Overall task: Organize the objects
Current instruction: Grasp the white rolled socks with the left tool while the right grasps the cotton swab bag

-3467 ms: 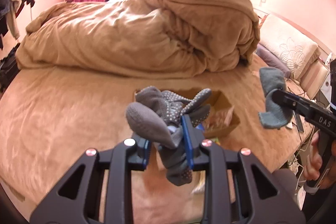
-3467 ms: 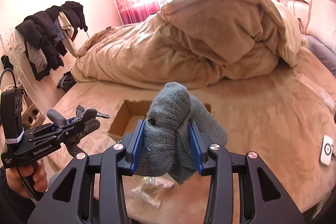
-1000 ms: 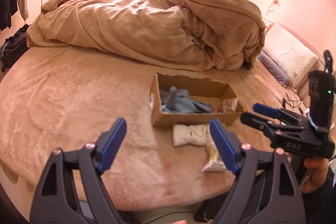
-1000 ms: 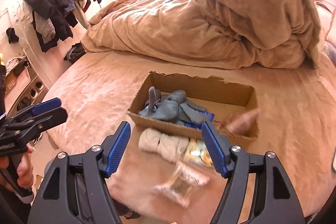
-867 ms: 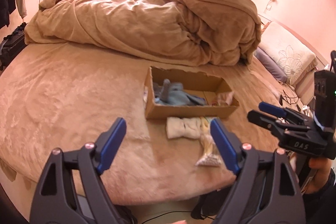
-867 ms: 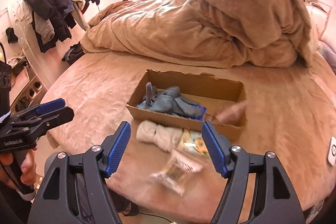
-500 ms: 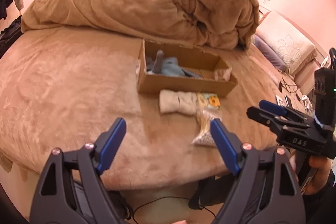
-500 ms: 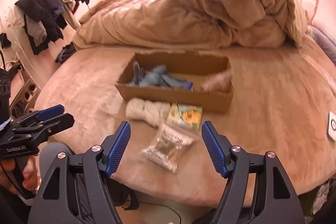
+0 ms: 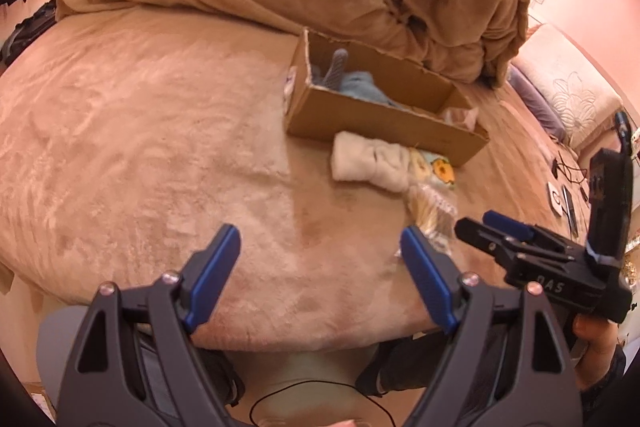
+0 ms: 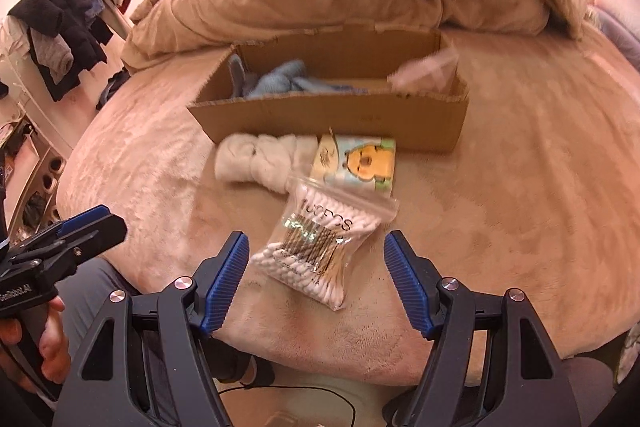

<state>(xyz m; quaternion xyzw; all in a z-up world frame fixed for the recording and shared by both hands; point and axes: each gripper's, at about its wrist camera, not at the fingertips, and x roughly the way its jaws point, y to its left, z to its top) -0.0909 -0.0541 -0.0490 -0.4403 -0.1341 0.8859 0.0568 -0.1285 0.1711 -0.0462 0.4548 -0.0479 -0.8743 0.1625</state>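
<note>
Beige bed (image 10: pixel 520 187) carries a cardboard box (image 10: pixel 332 119); nearer, cotton swab bag (image 10: pixel 320 239) lies before both tongs, left (image 9: pixel 320 263) and right (image 10: pixel 316 267), spread apart, empty.

Cardboard box (image 10: pixel 328 123): near wall hides lower part of grey-blue socks (image 10: pixel 280 81) inside. Clear packet (image 10: pixel 424 71) at box's right end motion-blurred, contents unreadable. Cotton swab bag (image 10: pixel 320 247): label partly legible, small print too blurred. In left wrist view, same bag (image 9: pixel 432 215) partly behind left tool's right finger. Small devices (image 9: pixel 560 199) at right edge of frame too small to identify. Clothes pile (image 10: pixel 68 23), upper left, cut by fisheye rim.
</note>
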